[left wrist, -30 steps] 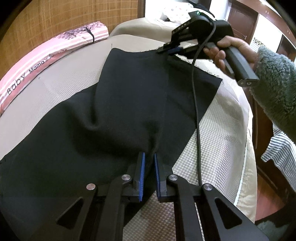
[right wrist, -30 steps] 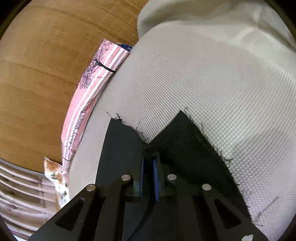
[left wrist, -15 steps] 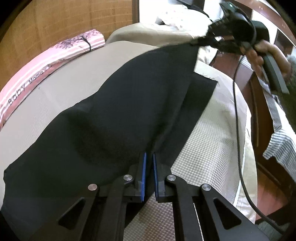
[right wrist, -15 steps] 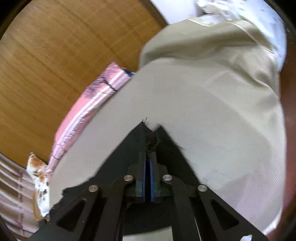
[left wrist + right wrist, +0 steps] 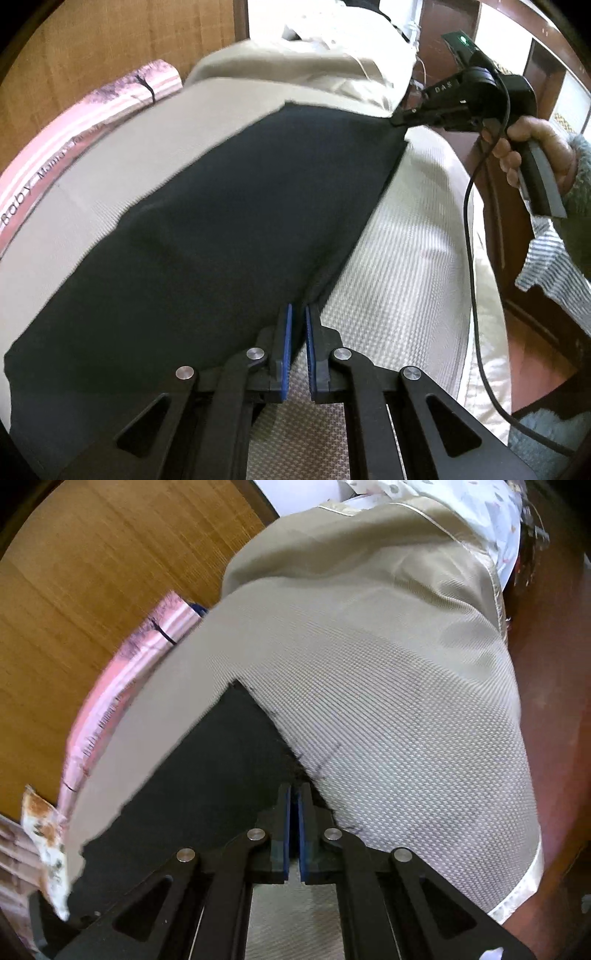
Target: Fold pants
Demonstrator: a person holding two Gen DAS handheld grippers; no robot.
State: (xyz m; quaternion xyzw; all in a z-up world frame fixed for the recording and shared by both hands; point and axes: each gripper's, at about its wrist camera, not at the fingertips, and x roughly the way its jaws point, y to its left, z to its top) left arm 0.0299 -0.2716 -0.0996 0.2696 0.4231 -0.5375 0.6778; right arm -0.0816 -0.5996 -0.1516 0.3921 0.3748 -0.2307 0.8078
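Observation:
Black pants [image 5: 229, 221] lie stretched over a beige bed [image 5: 399, 280], pulled taut between both grippers. My left gripper [image 5: 297, 314] is shut on the near edge of the dark cloth, its blue pads pinching a fold. In the left wrist view the right gripper [image 5: 400, 117] holds the far corner lifted above the bed, gripped by a hand [image 5: 524, 140] in a fuzzy grey sleeve. In the right wrist view the right gripper [image 5: 294, 794] is shut on the frayed hem of the pants [image 5: 207, 768], which hang away to the lower left.
A pink striped pillow [image 5: 74, 147] lies along the bed's left side by a wooden wall panel [image 5: 110, 44]. Pale bedding [image 5: 332, 40] is heaped at the far end. A black cable [image 5: 472, 236] hangs from the right gripper. Dark wooden furniture [image 5: 517, 258] and a striped cloth [image 5: 546, 266] are at the right.
The right gripper has lifted the far corner off the bed and carried it right, over the bed's right side. One pant leg has folded over the other. The left gripper kept its place.

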